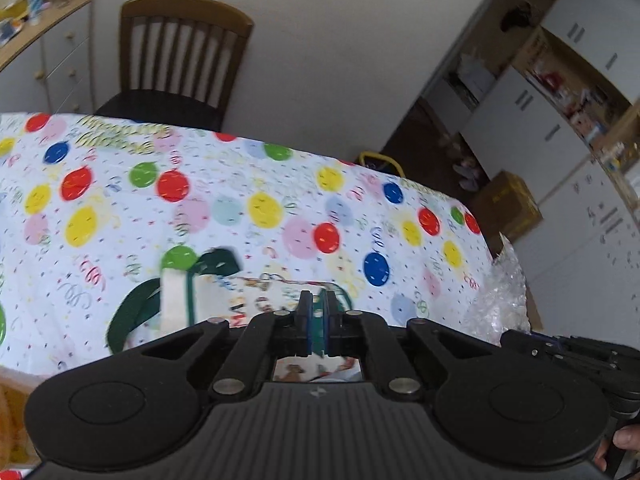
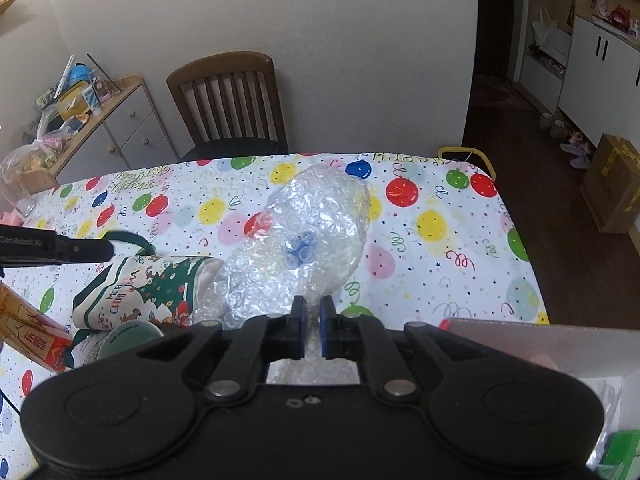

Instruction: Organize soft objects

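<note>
Bubble wrap [image 2: 304, 236] is pinched by the right gripper [image 2: 313, 330], Christmas bag [image 2: 148, 292] by the left gripper [image 1: 319, 322]; stuffing seems next.

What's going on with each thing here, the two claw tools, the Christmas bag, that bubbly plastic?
left gripper: shut on the Christmas bag's edge.
right gripper: shut on the bubble wrap's near end.
Christmas bag: lying flat, crumpled, on the table.
bubble wrap: bunched, stretching away across the tablecloth.
chair: upright, behind the table.
</note>
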Tool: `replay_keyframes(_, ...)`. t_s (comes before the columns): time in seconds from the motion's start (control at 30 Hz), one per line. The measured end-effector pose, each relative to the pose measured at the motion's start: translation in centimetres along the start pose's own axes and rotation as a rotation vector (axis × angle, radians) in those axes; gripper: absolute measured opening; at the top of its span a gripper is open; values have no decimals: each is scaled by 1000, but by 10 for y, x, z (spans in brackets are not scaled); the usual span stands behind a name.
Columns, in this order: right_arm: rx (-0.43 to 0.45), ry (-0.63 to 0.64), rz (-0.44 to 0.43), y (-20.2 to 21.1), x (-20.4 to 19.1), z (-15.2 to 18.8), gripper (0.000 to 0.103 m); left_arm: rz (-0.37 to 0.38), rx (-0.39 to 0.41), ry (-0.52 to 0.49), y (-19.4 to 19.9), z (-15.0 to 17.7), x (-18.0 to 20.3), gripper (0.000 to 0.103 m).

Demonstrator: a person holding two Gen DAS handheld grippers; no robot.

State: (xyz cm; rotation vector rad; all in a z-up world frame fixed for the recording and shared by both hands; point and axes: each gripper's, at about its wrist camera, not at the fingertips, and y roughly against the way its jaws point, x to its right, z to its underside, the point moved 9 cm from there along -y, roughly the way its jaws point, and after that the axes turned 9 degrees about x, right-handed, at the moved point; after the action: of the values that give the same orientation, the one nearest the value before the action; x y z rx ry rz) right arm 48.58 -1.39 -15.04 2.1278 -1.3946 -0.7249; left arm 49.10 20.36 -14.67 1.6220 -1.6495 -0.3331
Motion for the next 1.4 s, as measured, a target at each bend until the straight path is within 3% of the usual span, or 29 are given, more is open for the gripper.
replay_keyframes(0.17, -4, -5, -9, 2, 1, 4, 6, -3, -49, -46, -16, 3, 16, 8)
replay_keyframes(0.2, -4, -9, -10, 3, 2, 5, 6, -5, -60, -49, -20, 4, 18, 14)
replay_keyframes(0.27, -3, -14, -11, 3, 3, 7, 6, -14, -81, -66, -28, 6, 24, 34)
replay_keyframes(0.33, -5, -23, -12, 2, 5, 8, 6, -19, -92, -84, -35, 7, 31, 79)
replay_keyframes(0.37, -7, -26, -13, 2, 6, 8, 6, -26, -91, -90, -38, 8, 34, 80)
replay_keyframes(0.5, -13, -31, -13, 0, 8, 10, 6, -66, -136, -139, -57, 16, 43, 80)
replay_keyframes(0.63, -25, -35, -12, -5, 9, 14, 6, -186, -166, -320, -79, 32, 50, 80)
replay_keyframes(0.8, -41, -44, -13, -12, 9, 19, 6, -295, -194, -437, -100, 46, 51, 80)
replay_keyframes(0.97, -54, -43, -13, -18, 7, 21, 6, -340, -188, -455, -108, 52, 46, 80)
replay_keyframes(1.0, -56, -42, -13, -19, 7, 21, 6, -345, -184, -453, -108, 51, 44, 78)
replay_keyframes(1.2, -65, -47, -10, -22, 8, 23, 6, -331, -175, -410, -104, 50, 37, 35)
replay_keyframes(1.4, -69, -48, -12, -20, 6, 24, 6, -279, -128, -304, -87, 39, 25, 23)
